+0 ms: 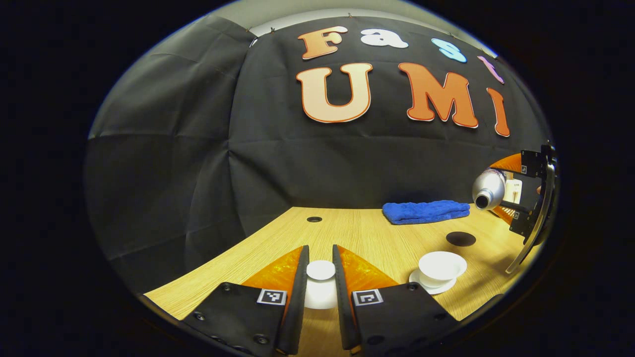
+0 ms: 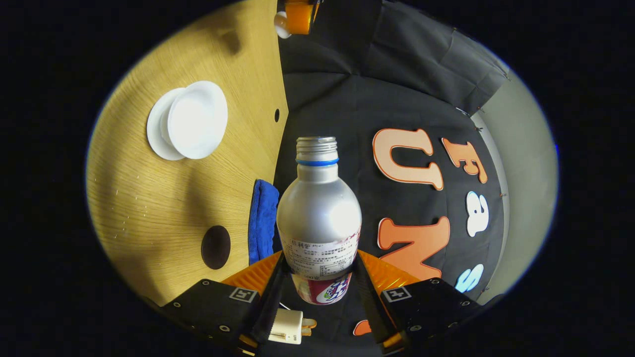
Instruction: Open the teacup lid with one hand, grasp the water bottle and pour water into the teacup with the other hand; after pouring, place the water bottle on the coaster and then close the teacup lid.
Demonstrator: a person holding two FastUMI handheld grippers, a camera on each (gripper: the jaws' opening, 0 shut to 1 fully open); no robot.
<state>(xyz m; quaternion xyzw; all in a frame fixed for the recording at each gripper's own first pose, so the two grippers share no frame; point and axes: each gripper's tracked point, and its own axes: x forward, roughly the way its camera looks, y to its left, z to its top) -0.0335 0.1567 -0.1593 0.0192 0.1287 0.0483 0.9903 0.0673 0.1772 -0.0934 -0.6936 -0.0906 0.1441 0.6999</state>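
Bottle (image 2: 318,208) looks like brushed matte metal, paper label; teacup (image 2: 196,119) glossy white ceramic; table (image 1: 367,233) wood-grain; towel (image 1: 425,211) fluffy cloth.

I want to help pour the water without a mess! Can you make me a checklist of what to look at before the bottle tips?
1. Lid off the teacup, held in the left gripper: ok.
2. Teacup open on its saucer: ok.
3. Bottle clamped in the right gripper: ok.
4. Bottle cap off: ok.
5. Bottle mouth above the teacup: not ok, it is off to the side.
6. Coaster free for the bottle: ok.
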